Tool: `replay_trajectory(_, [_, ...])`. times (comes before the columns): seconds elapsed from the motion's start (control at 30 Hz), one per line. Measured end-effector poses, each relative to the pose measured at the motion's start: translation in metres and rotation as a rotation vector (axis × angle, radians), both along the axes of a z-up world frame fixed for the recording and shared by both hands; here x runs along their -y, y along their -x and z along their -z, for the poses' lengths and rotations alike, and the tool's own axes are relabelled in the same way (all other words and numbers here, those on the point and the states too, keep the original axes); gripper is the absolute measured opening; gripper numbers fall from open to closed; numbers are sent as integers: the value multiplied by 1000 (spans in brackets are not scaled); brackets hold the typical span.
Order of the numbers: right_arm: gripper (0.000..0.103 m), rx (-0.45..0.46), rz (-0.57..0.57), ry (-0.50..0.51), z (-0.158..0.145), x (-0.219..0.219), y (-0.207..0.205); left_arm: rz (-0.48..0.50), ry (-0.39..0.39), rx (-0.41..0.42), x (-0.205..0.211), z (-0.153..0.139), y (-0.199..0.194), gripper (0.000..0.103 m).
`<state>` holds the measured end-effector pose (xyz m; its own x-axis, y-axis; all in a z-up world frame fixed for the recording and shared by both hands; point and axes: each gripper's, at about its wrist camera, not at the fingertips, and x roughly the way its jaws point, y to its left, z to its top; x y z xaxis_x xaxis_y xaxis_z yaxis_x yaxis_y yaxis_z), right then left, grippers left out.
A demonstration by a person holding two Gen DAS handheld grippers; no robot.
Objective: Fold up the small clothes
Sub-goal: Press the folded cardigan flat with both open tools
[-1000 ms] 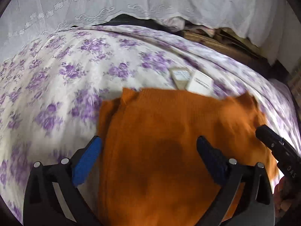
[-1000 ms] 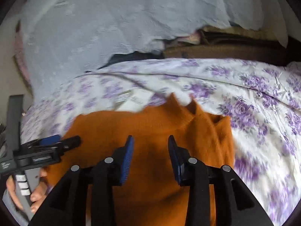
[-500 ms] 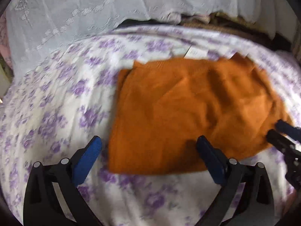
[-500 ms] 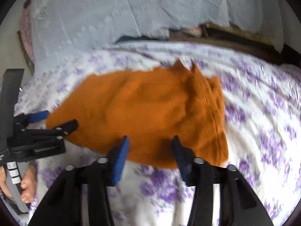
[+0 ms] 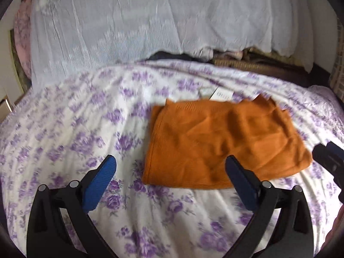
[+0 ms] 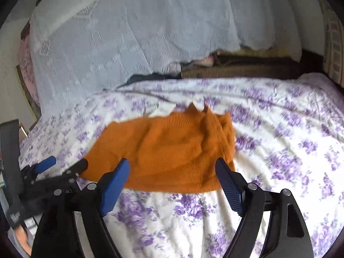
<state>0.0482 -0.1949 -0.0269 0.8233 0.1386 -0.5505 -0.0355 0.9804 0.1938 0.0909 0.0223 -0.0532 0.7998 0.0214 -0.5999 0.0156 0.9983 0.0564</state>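
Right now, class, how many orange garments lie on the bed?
1. The orange garment lies folded on the floral sheet, ahead of both open grippers. Any others would be hidden behind the white cloth.

The orange knit garment lies folded flat into a rough rectangle, slightly wrinkled, just beyond the fingers, touching none of them.

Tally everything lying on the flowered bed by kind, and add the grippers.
Folded orange knit garment: 1
White paper tags behind the garment: 2
Black two-finger grippers with blue pads, left gripper and right gripper, both open and empty: 2
White bedsheet with purple flowers: 1
Total: 6
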Motion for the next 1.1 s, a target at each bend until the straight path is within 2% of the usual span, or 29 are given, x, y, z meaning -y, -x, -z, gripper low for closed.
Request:
replay_trajectory(0.13, [91, 36, -16, 11, -5, -5, 8, 38, -34, 24, 12, -4, 14, 99])
replay_trajectory(0.27, [91, -9, 8, 64, 8, -6, -5, 16, -107, -11, 19, 9, 4, 99])
replay_trajectory(0.37, [91, -7, 15, 94, 6, -7, -13, 3, -115, -14, 16, 12, -8, 99])
replay_trajectory(0.57, [91, -23, 23, 89, -1, -4, -48, -17, -110, 7, 10, 9, -30, 99])
replay_trajectory(0.77, [91, -84, 30, 73, 16, -5, -88, -32, -139, -25, 13, 19, -59, 99])
replay_trajectory(0.9, [92, -135, 48, 82, 41, -1, -110, -31, -118, -90, 12, 32, -90, 99])
replay_trajectory(0.97, [94, -190, 56, 88, 63, 4, -121, -21, -99, -169, 10, 51, -108, 99])
replay_trajectory(1.0, [96, -212, 38, 92, 75, 6, -126, -12, -73, -191, 7, 57, -112, 99])
replay_trajectory(1.03, [98, -211, 29, 96, 76, 5, -128, -3, -8, -214, 0, 59, -117, 99])
replay_trajectory(1.1, [98, -186, 25, 114, 70, 2, -125, 4, 66, -240, -11, 58, -122, 99])
